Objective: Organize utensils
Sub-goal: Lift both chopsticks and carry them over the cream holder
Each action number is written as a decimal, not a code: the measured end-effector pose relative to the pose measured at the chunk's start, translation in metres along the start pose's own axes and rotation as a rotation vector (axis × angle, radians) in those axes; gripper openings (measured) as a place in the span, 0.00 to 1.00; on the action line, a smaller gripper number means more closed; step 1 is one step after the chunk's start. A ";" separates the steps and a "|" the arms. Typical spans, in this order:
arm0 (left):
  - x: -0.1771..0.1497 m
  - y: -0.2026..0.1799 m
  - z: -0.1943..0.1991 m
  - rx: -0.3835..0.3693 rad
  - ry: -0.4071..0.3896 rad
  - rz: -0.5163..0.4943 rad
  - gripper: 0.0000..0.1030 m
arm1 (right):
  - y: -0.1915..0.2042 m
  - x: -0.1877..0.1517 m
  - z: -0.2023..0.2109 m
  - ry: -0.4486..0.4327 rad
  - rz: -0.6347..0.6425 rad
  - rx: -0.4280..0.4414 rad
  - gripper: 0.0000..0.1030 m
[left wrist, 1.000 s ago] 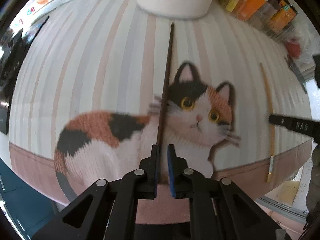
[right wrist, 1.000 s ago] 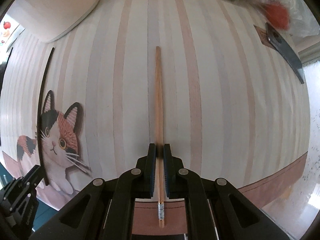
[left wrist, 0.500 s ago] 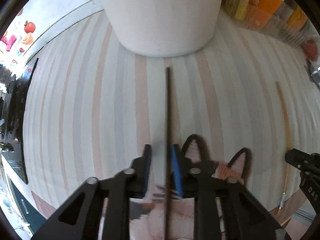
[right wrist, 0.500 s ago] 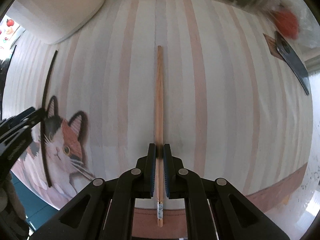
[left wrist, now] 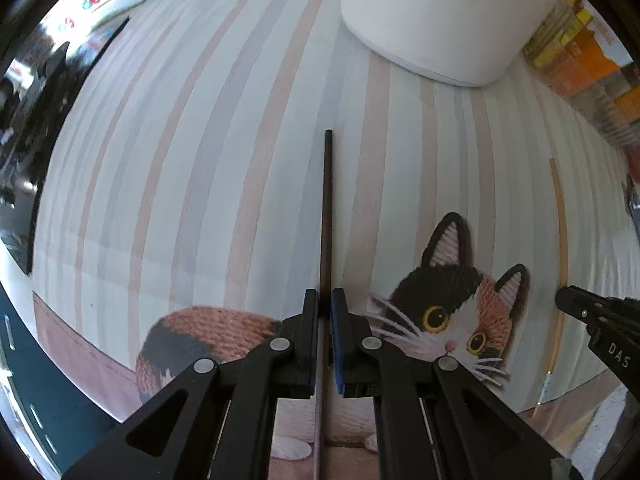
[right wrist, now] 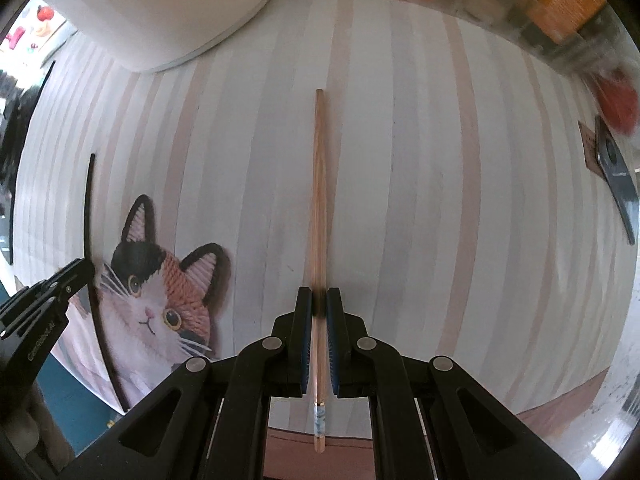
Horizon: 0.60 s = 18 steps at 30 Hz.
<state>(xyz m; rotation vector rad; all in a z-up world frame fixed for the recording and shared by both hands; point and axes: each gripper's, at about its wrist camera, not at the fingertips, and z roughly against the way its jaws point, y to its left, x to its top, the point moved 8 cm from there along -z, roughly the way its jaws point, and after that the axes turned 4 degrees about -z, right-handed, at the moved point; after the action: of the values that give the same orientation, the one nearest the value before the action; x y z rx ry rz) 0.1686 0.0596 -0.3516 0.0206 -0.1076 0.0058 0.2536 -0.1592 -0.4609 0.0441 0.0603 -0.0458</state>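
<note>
My left gripper [left wrist: 325, 300] is shut on a dark chopstick [left wrist: 327, 208] that runs straight ahead over the striped cat mat [left wrist: 200, 184]. My right gripper [right wrist: 319, 300] is shut on a light wooden chopstick [right wrist: 318, 184] with a patterned band near its rear end. Each view shows the other tool: the wooden chopstick [left wrist: 562, 240] and right gripper [left wrist: 596, 320] at the right edge, the dark chopstick [right wrist: 90, 240] and left gripper [right wrist: 52, 292] at the left edge. A white container [left wrist: 436, 20] stands at the top, also seen in the right wrist view as a white container [right wrist: 160, 12].
Orange and yellow packages [left wrist: 592, 68] line the far right side. A dark flat tool [right wrist: 616, 184] and a red object [right wrist: 616, 100] lie at the right edge of the mat. The mat's brown border [left wrist: 80, 352] meets a dark teal surface [left wrist: 44, 400] at the near left.
The left gripper has closed on the dark chopstick and shifted across the mat, so the white container and the cat picture sit differently in its view. The right gripper moved with its wooden chopstick still held.
</note>
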 end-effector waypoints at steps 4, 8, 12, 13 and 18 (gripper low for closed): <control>-0.002 -0.003 -0.005 0.012 -0.009 -0.007 0.04 | 0.006 0.005 0.000 0.016 0.018 -0.019 0.07; 0.006 -0.007 0.001 0.011 -0.013 -0.012 0.04 | 0.019 -0.001 0.003 0.011 0.017 -0.033 0.07; -0.002 -0.006 -0.010 0.008 -0.015 -0.011 0.04 | 0.023 -0.006 -0.001 0.008 0.016 -0.038 0.07; 0.000 -0.004 -0.012 0.009 -0.015 -0.011 0.04 | 0.023 -0.007 -0.001 0.008 0.018 -0.040 0.07; 0.005 -0.005 -0.019 0.024 -0.026 -0.041 0.04 | 0.027 -0.008 -0.003 0.005 0.032 -0.063 0.08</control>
<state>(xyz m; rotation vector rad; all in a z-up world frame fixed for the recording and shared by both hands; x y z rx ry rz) 0.1758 0.0550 -0.3703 0.0474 -0.1336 -0.0340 0.2464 -0.1319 -0.4621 -0.0179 0.0657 -0.0121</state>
